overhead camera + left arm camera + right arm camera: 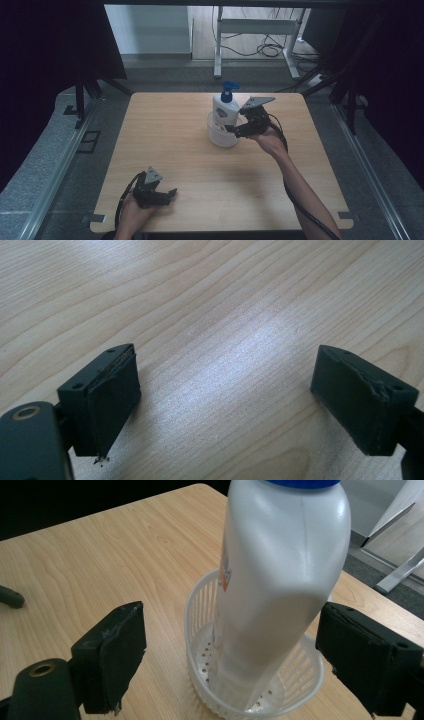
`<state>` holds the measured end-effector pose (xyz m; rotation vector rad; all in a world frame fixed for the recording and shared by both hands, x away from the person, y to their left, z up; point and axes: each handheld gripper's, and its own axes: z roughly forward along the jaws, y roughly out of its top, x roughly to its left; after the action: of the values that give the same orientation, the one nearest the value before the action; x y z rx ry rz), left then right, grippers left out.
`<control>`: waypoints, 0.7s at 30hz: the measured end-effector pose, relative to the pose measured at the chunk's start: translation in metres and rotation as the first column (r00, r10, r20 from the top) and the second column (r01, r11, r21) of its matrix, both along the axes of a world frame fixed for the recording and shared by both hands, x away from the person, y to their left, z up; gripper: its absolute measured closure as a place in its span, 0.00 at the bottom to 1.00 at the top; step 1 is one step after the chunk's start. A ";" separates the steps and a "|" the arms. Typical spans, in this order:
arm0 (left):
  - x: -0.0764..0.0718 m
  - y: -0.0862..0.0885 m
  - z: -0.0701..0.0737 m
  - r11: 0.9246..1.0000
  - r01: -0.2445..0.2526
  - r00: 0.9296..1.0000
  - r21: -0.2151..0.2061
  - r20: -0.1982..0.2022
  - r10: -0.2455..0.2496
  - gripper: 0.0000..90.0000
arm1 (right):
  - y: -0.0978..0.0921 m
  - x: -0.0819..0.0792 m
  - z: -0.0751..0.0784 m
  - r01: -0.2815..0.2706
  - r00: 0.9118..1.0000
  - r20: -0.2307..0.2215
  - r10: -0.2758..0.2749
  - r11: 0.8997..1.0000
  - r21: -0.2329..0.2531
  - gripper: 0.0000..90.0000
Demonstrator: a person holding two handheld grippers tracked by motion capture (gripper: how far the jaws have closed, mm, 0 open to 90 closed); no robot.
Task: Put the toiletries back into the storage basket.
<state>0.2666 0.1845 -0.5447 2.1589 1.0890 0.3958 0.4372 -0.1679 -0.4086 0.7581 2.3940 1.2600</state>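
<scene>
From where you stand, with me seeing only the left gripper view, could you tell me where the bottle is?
Observer: The white pump bottle stands in a small white slotted basket at the far middle of the table, well away from your left tongs.
Operator: Thank you. Is the bottle upright in there?
Observer: It leans slightly in the right gripper view, its base on the basket's perforated floor.
Operator: And are the right tongs gripping it?
Observer: No, they are open, one jaw on each side of the bottle with gaps showing.
</scene>
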 end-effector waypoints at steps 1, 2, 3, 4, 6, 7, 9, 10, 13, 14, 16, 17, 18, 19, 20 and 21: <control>0.000 0.000 0.000 1.000 0.000 1.000 0.000 0.000 0.000 0.13 | 0.000 -0.001 0.000 0.002 1.000 0.001 -0.002 1.000 -0.001 0.14; 0.000 0.000 0.000 1.000 0.000 1.000 0.000 0.000 0.000 0.13 | 0.000 -0.003 0.001 0.004 1.000 0.000 -0.004 1.000 -0.005 0.14; 0.000 0.000 0.000 1.000 0.000 1.000 0.000 0.000 0.000 0.13 | 0.000 -0.004 0.001 0.003 1.000 -0.002 -0.003 1.000 -0.006 0.14; 0.000 0.000 0.000 1.000 0.000 1.000 0.000 0.000 0.000 0.13 | -0.001 -0.005 0.001 0.003 1.000 -0.003 -0.003 1.000 -0.008 0.14; 0.000 0.000 0.000 1.000 0.000 1.000 0.000 0.000 0.000 0.13 | -0.001 -0.008 0.001 0.001 1.000 -0.002 -0.001 1.000 -0.014 0.13; 0.000 0.000 0.000 1.000 0.000 1.000 0.000 0.000 0.000 0.13 | -0.001 -0.009 0.001 -0.001 1.000 -0.002 0.001 1.000 -0.016 0.13; 0.000 0.000 0.000 1.000 0.000 1.000 0.000 0.000 0.000 0.13 | -0.002 -0.011 0.000 -0.005 1.000 -0.003 0.005 1.000 -0.020 0.13; 0.000 0.000 0.000 1.000 0.000 1.000 0.000 0.000 0.000 0.13 | -0.002 -0.013 0.000 -0.005 1.000 -0.001 0.005 1.000 -0.023 0.13; 0.000 0.000 0.000 1.000 0.000 1.000 0.000 0.000 0.000 0.13 | -0.004 -0.017 0.000 -0.008 1.000 0.007 0.008 1.000 -0.029 0.12; 0.000 0.000 0.000 1.000 0.000 1.000 0.000 0.000 0.000 0.13 | -0.004 -0.019 0.000 -0.008 1.000 0.010 0.008 1.000 -0.030 0.12; 0.000 0.000 0.000 1.000 -0.001 1.000 0.000 0.000 0.001 0.13 | -0.006 -0.021 -0.001 -0.010 1.000 0.011 0.011 0.999 -0.033 0.12; 0.000 0.000 0.000 1.000 -0.001 1.000 0.000 0.000 0.001 0.13 | -0.006 -0.023 -0.001 -0.011 1.000 0.014 0.012 0.999 -0.035 0.12; 0.000 0.000 0.000 1.000 -0.002 1.000 0.000 0.000 0.002 0.13 | -0.007 -0.024 -0.001 -0.010 1.000 0.012 0.011 0.999 -0.034 0.11; 0.000 0.000 0.000 1.000 -0.002 1.000 0.000 0.000 0.002 0.13 | -0.008 -0.025 -0.001 -0.012 1.000 0.013 0.012 0.999 -0.033 0.11; 0.000 0.000 0.000 1.000 -0.002 1.000 0.000 0.000 0.002 0.13 | -0.009 -0.027 -0.001 -0.012 1.000 0.014 0.012 1.000 -0.029 0.11; 0.000 0.000 0.000 1.000 -0.002 1.000 0.000 0.000 0.002 0.13 | -0.010 -0.028 -0.002 -0.013 1.000 0.013 0.014 1.000 -0.025 0.11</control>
<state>0.2666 0.1843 -0.5446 2.1578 1.0913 0.3967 0.4092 -0.1778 -0.4102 0.7256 2.4042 1.2342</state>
